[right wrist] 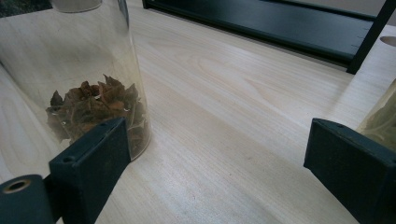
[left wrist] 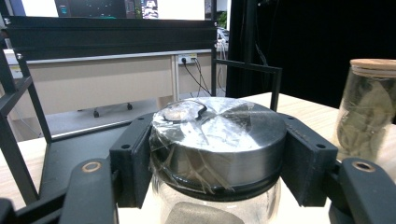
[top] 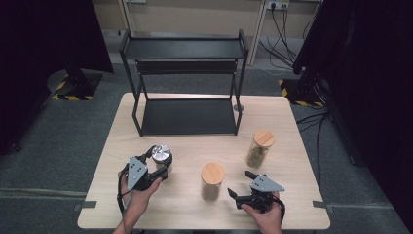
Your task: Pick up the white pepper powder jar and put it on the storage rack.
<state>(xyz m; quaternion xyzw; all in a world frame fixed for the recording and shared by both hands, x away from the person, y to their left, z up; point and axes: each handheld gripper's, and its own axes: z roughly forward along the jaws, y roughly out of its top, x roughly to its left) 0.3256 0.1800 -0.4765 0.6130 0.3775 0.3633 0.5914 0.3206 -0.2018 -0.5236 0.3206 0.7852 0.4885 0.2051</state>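
A glass jar with a shiny metal lid (top: 160, 154) covered in clear film sits between the jaws of my left gripper (top: 162, 165) at the table's front left. In the left gripper view the two black pads press on the sides of that metal lid (left wrist: 219, 133), so the left gripper (left wrist: 219, 158) is shut on the jar. My right gripper (top: 242, 184) is near the front right and stands open. In the right gripper view only bare wood lies between the jaws of the right gripper (right wrist: 219, 158).
A wooden-lidded jar of dried leaves (top: 213, 179) stands just left of the right gripper and appears as the leaf jar (right wrist: 93, 107). Another wooden-lidded jar (top: 260, 146) stands farther back right. A black two-tier shelf rack (top: 185, 78) occupies the table's far side.
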